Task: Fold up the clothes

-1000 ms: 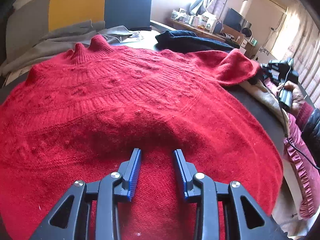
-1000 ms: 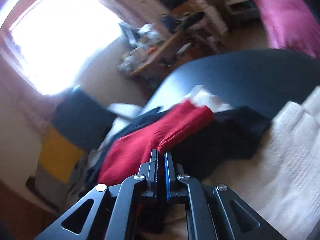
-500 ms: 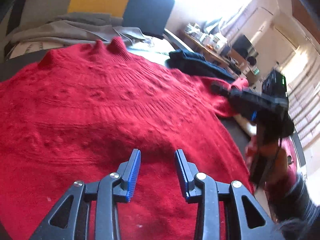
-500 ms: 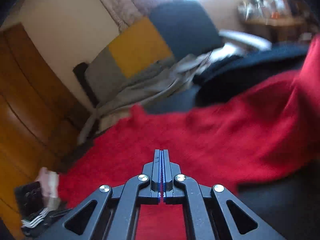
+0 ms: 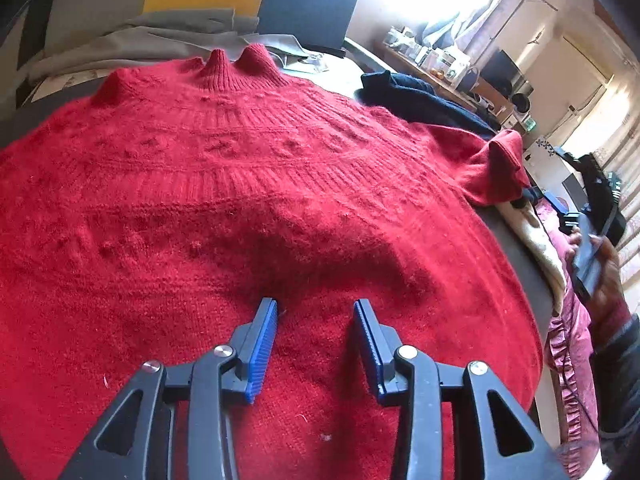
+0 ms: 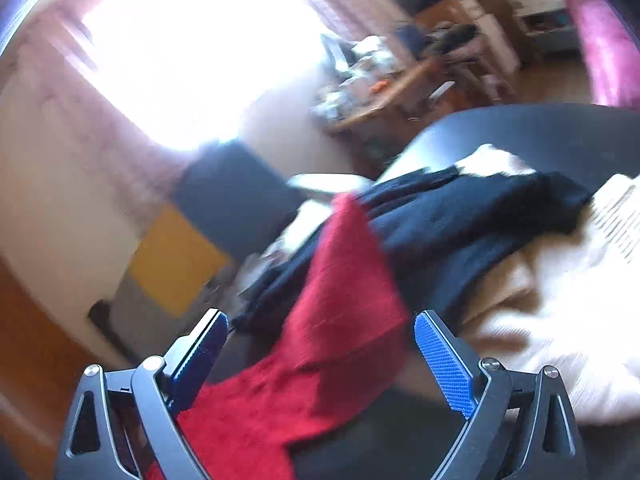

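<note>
**Spreading a red sweater on the bench**

Hovering low over the red sweater (image 5: 248, 184), the left gripper (image 5: 316, 308) has its jaws narrowly parted with nothing between them, the blue pads (image 5: 262, 350) just above the knit near the hem. The sweater lies flat across the dark bench (image 5: 516, 240), collar at the far edge, one sleeve (image 5: 496, 168) folded up at the right. Beyond it sits a navy garment (image 5: 420, 100), and a grey cloth (image 5: 140, 40) lies behind the collar. At the far right, a hand (image 5: 604, 280) holds the other tool.

In the blurred right wrist view, the right gripper (image 6: 320, 320) has its jaws wide apart and empty, with the red sleeve (image 6: 344, 292) lying between them. Past the sleeve are the navy garment (image 6: 460, 220) and a cream knit (image 6: 560, 300).
</note>
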{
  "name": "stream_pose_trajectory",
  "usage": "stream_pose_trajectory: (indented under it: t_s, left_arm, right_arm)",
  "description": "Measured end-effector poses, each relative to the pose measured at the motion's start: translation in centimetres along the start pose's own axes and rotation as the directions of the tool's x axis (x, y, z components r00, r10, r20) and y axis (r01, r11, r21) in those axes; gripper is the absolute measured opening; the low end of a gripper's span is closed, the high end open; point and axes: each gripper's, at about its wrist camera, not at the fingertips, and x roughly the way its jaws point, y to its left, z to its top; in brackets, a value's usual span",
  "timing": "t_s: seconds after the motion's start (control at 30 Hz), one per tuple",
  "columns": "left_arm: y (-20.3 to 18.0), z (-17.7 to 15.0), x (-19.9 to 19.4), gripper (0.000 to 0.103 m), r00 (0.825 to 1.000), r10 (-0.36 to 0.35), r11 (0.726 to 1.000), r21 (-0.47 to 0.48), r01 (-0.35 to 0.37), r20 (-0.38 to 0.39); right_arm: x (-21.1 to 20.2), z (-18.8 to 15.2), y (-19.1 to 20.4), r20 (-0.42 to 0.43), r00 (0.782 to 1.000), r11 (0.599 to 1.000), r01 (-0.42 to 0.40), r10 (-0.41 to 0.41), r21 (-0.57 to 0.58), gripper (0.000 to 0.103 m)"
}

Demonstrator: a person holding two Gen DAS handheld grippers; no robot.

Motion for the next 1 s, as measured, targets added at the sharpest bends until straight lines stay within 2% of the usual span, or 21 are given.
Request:
stream_pose_trajectory:
  t_s: [0.03, 0.1, 0.13, 0.17, 0.2, 0.23, 0.3, 0.37, 0.4, 0.43, 0.5, 0.6, 0.67, 0.77, 0.87, 0.93, 0.97, 1.0]
  left_arm:
    - [0.0, 0.0, 0.0, 0.04, 1.0, 0.004, 1.0, 0.003, -0.004, -0.003]
    - [-0.1, 0.1, 0.1, 0.041, 1.0, 0.014, 1.0, 0.011, -0.014, -0.008]
    - [-0.2, 0.1, 0.2, 0.042, 1.0, 0.019, 1.0, 0.017, -0.019, -0.01]
    - [-0.3, 0.2, 0.2, 0.042, 1.0, 0.025, 0.999, 0.022, -0.024, -0.012]
    - [-0.4, 0.3, 0.1, 0.042, 1.0, 0.031, 0.999, 0.026, -0.03, -0.007]
    - [-0.6, 0.5, -0.1, 0.042, 0.999, 0.037, 0.999, 0.03, -0.037, 0.0]
    - [-1.2, 1.0, -0.8, 0.042, 0.999, 0.022, 0.999, 0.045, -0.024, 0.034]
    - [-2.8, 2.2, -1.5, 0.042, 0.997, 0.01, 0.994, 0.112, -0.018, 0.072]
    - [-4.0, 2.8, -1.7, 0.042, 0.996, 0.012, 0.986, 0.167, -0.026, 0.088]
    - [-5.4, 3.4, -1.9, 0.043, 0.995, 0.008, 0.974, 0.226, -0.031, 0.103]
    - [-7.4, 4.2, -2.3, 0.043, 0.992, -0.042, 0.96, 0.28, 0.007, 0.119]
    - [-8.2, 5.2, -2.8, 0.047, 0.984, -0.111, 0.964, 0.256, 0.072, 0.142]
    - [-8.1, 5.6, -3.0, 0.049, 0.981, -0.071, 0.965, 0.26, 0.022, 0.181]
    - [-7.1, 5.7, -2.7, 0.051, 0.977, 0.033, 0.954, 0.285, -0.094, 0.211]
    - [-5.4, 5.7, -1.8, 0.054, 0.98, 0.079, 0.951, 0.281, -0.129, 0.183]
    - [-4.0, 5.8, -1.2, 0.055, 0.987, 0.07, 0.963, 0.247, -0.105, 0.146]
    - [-3.7, 5.8, -1.1, 0.056, 0.987, 0.072, 0.965, 0.24, -0.107, 0.146]
    - [-3.5, 5.8, -1.0, 0.056, 0.986, 0.076, 0.965, 0.236, -0.111, 0.149]
  right_arm:
    - [0.5, 0.6, -0.6, 0.012, 1.0, 1.0, 0.017, -0.017, 0.005, 0.096]
    - [3.0, 1.1, -1.0, -0.043, 0.998, 0.999, 0.035, -0.036, -0.02, 0.085]
    - [4.4, 1.0, -0.8, -0.091, 0.994, 0.997, 0.056, -0.06, -0.046, 0.058]
    - [5.6, 0.8, -0.6, -0.133, 0.987, 0.994, 0.078, -0.087, -0.07, 0.015]
    - [6.6, 0.5, -0.3, -0.17, 0.979, 0.99, 0.101, -0.116, -0.094, 0.01]
    - [6.9, 0.1, 0.2, -0.185, 0.977, 0.99, 0.086, -0.105, -0.108, 0.01]
    - [6.5, -0.8, 1.9, -0.19, 0.982, 0.993, -0.007, -0.015, -0.117, 0.01]
    - [6.1, -1.7, 4.0, -0.217, 0.972, 0.988, -0.117, 0.093, -0.104, 0.01]
    - [6.2, -2.3, 5.2, -0.244, 0.959, 0.98, -0.171, 0.143, -0.098, 0.01]
    - [6.5, -3.1, 6.5, -0.281, 0.941, 0.971, -0.222, 0.189, -0.09, 0.01]
    - [7.2, -4.6, 9.1, -0.351, 0.898, 0.947, -0.31, 0.264, -0.081, 0.01]
    - [8.9, -7.1, 12.7, -0.451, 0.837, 0.916, -0.39, 0.308, -0.097, 0.01]
    - [10.4, -9.1, 14.9, -0.525, 0.785, 0.896, -0.435, 0.329, -0.088, 0.01]
    - [12.3, -12.2, 17.6, -0.61, 0.73, 0.879, -0.464, 0.309, -0.11, 0.01]
    - [13.9, -14.3, 18.3, -0.663, 0.685, 0.877, -0.472, 0.302, -0.088, 0.011]
    - [13.9, -15.5, 18.6, -0.673, 0.673, 0.875, -0.478, 0.307, -0.079, 0.017]
    - [13.7, -15.7, 18.4, -0.667, 0.673, 0.876, -0.479, 0.319, -0.064, 0.032]
    - [13.5, -15.8, 18.1, -0.656, 0.675, 0.877, -0.478, 0.337, -0.04, 0.04]
